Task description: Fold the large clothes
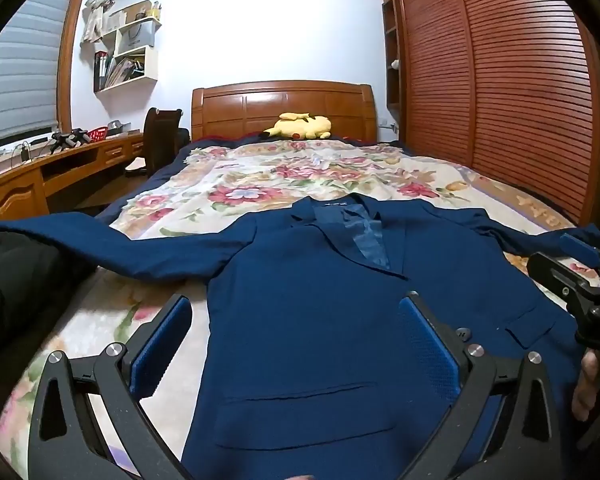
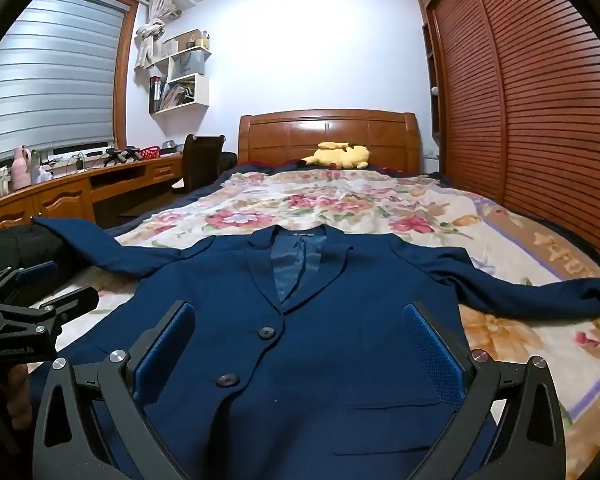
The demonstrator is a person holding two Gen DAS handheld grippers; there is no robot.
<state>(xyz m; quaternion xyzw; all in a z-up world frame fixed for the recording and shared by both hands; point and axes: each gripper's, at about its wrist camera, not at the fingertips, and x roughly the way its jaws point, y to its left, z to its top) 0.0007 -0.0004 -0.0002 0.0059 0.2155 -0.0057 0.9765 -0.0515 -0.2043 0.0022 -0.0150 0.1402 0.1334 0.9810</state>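
A navy blue suit jacket (image 1: 316, 280) lies face up on the floral bedspread (image 1: 260, 184), buttoned, collar toward the headboard, both sleeves spread out sideways. It also shows in the right wrist view (image 2: 312, 320). My left gripper (image 1: 296, 332) is open and empty, hovering over the jacket's left half above a pocket. My right gripper (image 2: 300, 340) is open and empty over the jacket's right half near the two buttons (image 2: 266, 333). The right gripper shows at the right edge of the left wrist view (image 1: 580, 276), the left gripper at the left edge of the right wrist view (image 2: 32, 304).
A yellow plush toy (image 1: 300, 126) lies by the wooden headboard (image 1: 284, 108). A slatted wooden wardrobe (image 1: 500, 80) runs along the bed's right side. A desk (image 1: 60, 168) and a chair (image 1: 160, 140) stand on the left. A dark garment (image 1: 16, 280) lies at the bed's left edge.
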